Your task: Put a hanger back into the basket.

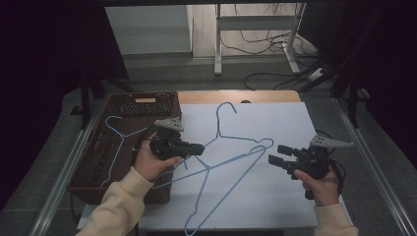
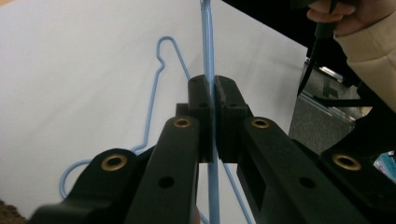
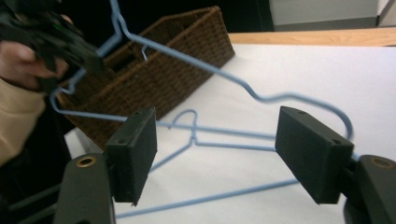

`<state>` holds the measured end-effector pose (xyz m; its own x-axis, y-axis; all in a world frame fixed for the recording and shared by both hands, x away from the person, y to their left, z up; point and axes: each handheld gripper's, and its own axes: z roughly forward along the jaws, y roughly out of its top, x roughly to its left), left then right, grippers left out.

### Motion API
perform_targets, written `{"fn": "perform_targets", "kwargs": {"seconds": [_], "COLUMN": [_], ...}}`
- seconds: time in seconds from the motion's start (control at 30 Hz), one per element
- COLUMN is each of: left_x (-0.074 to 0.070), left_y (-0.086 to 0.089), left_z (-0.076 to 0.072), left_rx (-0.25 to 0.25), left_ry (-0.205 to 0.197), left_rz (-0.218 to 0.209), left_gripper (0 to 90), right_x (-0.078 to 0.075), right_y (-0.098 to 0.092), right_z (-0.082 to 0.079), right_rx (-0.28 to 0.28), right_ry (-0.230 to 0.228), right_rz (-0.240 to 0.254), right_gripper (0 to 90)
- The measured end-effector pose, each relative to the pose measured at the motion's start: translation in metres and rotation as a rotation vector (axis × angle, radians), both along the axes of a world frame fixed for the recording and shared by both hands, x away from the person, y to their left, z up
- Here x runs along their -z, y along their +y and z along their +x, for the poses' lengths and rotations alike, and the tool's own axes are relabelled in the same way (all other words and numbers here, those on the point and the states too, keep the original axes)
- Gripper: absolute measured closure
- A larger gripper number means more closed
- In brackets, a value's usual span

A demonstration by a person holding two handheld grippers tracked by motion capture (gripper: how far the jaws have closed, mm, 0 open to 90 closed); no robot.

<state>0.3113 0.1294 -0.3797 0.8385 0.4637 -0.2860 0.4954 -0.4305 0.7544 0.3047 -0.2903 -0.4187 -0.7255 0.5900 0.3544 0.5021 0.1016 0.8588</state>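
Hanger, blue wire, one of two on the white counter: the left gripper has it pinched, jaws closed tight on a wire run, seen in the left gripper view as a blue line passing straight between the pads. Second hanger lies flat farther back, hook toward the far edge; in the high view the two overlap near the counter's middle. A third blue hanger sits in the brown wicker basket at the counter's left side, just beside the left hand.

Right gripper hangs over the counter's right part, jaws wide apart, nothing between the pads; no earlier word on it. Its own view looks past the pads at the lifted wire and the basket behind.

No writing or labels readable anywhere.

Open white surface lies to the right and front of the hangers. Far edge shows a wooden strip; floor cables and a table frame lie beyond.
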Motion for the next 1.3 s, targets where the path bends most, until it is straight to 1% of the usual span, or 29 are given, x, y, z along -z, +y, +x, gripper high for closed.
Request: {"fn": "perform_targets", "kwargs": {"seconds": [0.03, 0.1, 0.2, 0.3, 0.43, 0.47, 0.5, 0.6, 0.63, 0.8, 0.87, 1.07, 1.13, 1.17, 1.23, 1.3], "left_x": [-0.001, -0.001, -0.003, -0.005, -0.008, -0.01, -0.01, -0.012, -0.013, -0.015, -0.016, -0.018, -0.019, -0.02, -0.021, -0.023], "left_y": [0.003, 0.005, 0.01, 0.015, 0.024, 0.03, 0.03, 0.039, 0.043, 0.05, 0.054, 0.066, 0.072, 0.077, 0.08, 0.087], "left_z": [-0.001, -0.001, -0.003, -0.005, -0.007, -0.009, -0.009, -0.009, -0.009, -0.01, -0.011, -0.013, -0.014, -0.014, -0.014, -0.015], "left_rx": [-0.004, -0.008, -0.022, -0.034, -0.053, -0.067, -0.067, -0.084, -0.095, -0.108, -0.116, -0.146, -0.157, -0.168, -0.174, -0.189], "left_ry": [0.004, 0.004, 0.005, -0.002, -0.005, -0.008, -0.008, -0.009, -0.007, -0.011, -0.012, -0.018, -0.021, -0.023, -0.024, -0.029], "left_rz": [-0.008, -0.014, -0.023, -0.039, -0.063, -0.076, -0.076, -0.098, -0.114, -0.13, -0.136, -0.16, -0.165, -0.175, -0.179, -0.185], "left_gripper": [86.8, 86.8, 86.8, 86.7, 86.8, 86.8, 86.8, 86.8, 86.8, 86.8, 86.8, 86.8, 86.8, 86.8, 86.8, 86.8], "right_x": [0.002, 0.003, 0.004, 0.005, 0.006, 0.007, 0.007, 0.008, 0.01, 0.013, 0.015, 0.016, 0.016, 0.017, 0.018, 0.019], "right_y": [0.001, 0.002, 0.001, 0.0, -0.001, -0.001, -0.001, 0.0, 0.0, 0.002, 0.003, 0.002, 0.002, 0.002, 0.002, 0.002], "right_z": [0.0, 0.001, 0.001, 0.001, 0.002, 0.002, 0.002, 0.002, 0.003, 0.004, 0.004, 0.004, 0.004, 0.005, 0.005, 0.005], "right_rx": [0.01, 0.011, 0.017, 0.025, 0.032, 0.033, 0.033, 0.033, 0.033, 0.034, 0.041, 0.048, 0.049, 0.051, 0.053, 0.054], "right_ry": [-0.001, 0.001, -0.001, -0.006, -0.001, 0.001, 0.001, 0.002, 0.004, 0.01, 0.006, 0.004, 0.003, 0.005, 0.007, 0.009], "right_rz": [-0.023, -0.034, -0.04, -0.04, -0.043, -0.051, -0.051, -0.06, -0.071, -0.094, -0.119, -0.134, -0.136, -0.139, -0.141, -0.152], "right_gripper": [26.0, 25.4, 24.7, 23.7, 23.5, 23.3, 23.3, 23.0, 22.7, 20.6, 19.4, 19.0, 19.0, 18.8, 18.7, 18.7]}}
